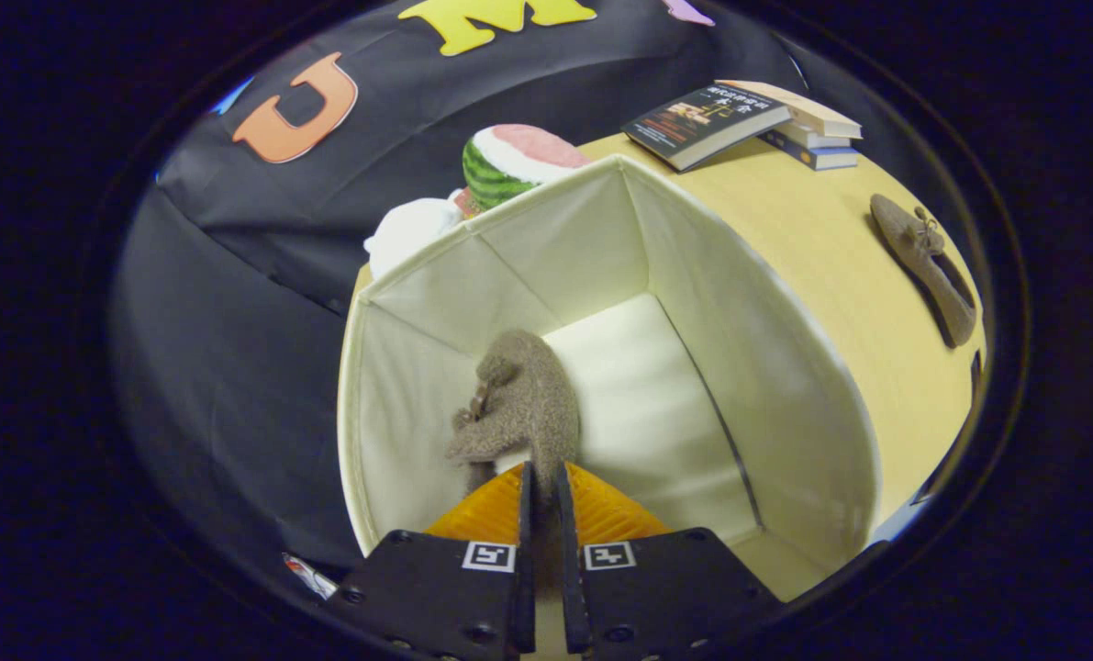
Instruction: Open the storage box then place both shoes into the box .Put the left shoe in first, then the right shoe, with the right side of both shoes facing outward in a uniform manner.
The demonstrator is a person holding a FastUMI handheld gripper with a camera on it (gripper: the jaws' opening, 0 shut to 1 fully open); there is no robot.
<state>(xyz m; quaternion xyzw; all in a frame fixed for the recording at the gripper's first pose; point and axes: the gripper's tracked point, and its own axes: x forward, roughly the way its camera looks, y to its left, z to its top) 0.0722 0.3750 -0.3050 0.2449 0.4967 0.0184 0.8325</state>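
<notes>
Gripper [542, 482]: fingers nearly closed, pinching the rear edge of the shoe in the box; both fingers pressed on it.
Held shoe [520, 404]: brown, fuzzy, with a small bow; directly ahead of the fingertips, hanging inside the box near its left wall, above the floor of the box.
Storage box [785, 404]: cream fabric, open at the top, standing on the table; pale bare floor visible to the right of the held shoe.
Second shoe [927, 266]: same brown kind, lying on the table well apart from the box, off to the right of the fingers.
Table [830, 248]: light wood.
Books [743, 124]: small stack beyond the box, at the far side of the table.
Watermelon toy [514, 165]: just behind the far wall of the box.
</notes>
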